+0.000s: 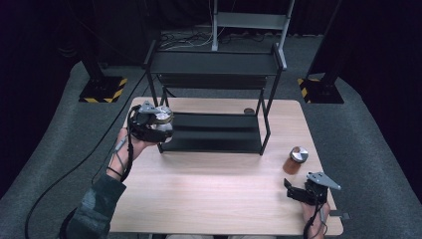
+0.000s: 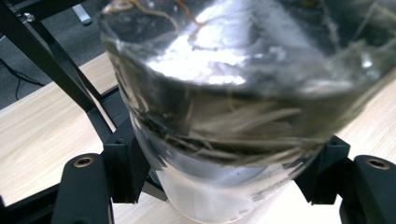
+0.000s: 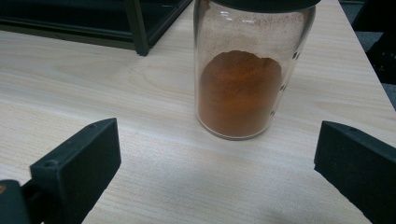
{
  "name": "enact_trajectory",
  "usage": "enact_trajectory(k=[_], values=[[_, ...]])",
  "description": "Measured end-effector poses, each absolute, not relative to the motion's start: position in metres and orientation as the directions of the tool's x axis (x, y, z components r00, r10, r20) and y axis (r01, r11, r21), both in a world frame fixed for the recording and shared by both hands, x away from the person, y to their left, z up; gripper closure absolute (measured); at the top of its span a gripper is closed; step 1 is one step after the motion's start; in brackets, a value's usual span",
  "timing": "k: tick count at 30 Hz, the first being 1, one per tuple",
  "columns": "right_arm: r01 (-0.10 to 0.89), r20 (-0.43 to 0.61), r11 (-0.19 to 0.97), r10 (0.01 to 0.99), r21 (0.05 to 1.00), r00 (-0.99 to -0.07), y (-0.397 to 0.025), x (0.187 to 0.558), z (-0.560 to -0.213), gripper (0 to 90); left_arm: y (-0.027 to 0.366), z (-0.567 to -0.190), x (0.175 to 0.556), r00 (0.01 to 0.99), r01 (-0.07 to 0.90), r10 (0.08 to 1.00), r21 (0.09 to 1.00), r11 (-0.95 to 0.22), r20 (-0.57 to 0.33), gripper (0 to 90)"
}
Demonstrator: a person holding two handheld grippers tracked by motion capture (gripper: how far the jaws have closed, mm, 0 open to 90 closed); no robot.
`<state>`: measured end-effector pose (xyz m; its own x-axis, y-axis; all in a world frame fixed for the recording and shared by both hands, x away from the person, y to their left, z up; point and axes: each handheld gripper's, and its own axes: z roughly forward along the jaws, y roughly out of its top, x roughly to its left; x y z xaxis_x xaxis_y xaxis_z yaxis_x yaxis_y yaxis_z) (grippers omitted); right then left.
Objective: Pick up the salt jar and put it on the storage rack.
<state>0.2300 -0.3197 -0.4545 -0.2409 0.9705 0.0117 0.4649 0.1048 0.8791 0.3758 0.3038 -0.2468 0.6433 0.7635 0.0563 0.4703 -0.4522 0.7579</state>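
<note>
Jars are what I've got going on both sides. My left gripper point(image 1: 158, 125) is clamped on a clear glass jar point(image 2: 224, 93), up at about 10 o'clock on the table point(image 1: 209, 199), right against the front left corner of the black metal shelf rack point(image 1: 214, 132). From the left gripper view the jar is huge and close, tilted, with a shiny silver lid end and some stringy pale stuff inside that I honestly can't identify. Both black jaws are pressed against its sides, one at 8 o'clock and one at 4 o'clock in that view, and one rack leg runs past behind it at 10 o'clock.

My right gripper point(image 1: 302, 193) is down at roughly 4 o'clock on the table, jaws spread wide apart with nothing between them. Straight ahead of it, toward 12 o'clock from the gripper, stands the spice jar point(image 3: 250, 74), upright on the wood, near the jaws but not touching. It's clear glass with orange-brown powder point(image 3: 238, 95) filling the lower part and dusty residue clinging higher up. From the high view its lid point(image 1: 299, 154) looks silver.

That spice jar sits just off the rack's front right leg, around 3 o'clock on the table. There's also a small dark round thing point(image 1: 249, 111) on the table behind the rack at 12 o'clock, too small for me to tell what it is.
</note>
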Motion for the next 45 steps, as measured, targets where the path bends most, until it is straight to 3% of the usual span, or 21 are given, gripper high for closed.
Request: enact_trajectory(k=[45], values=[[0.467,0.010,0.106,0.971,0.878,-0.239,-0.319,0.230,-0.454,0.0,0.292,-0.199,0.397,0.661,0.438,0.743,0.747,-0.501,0.110,30.5]])
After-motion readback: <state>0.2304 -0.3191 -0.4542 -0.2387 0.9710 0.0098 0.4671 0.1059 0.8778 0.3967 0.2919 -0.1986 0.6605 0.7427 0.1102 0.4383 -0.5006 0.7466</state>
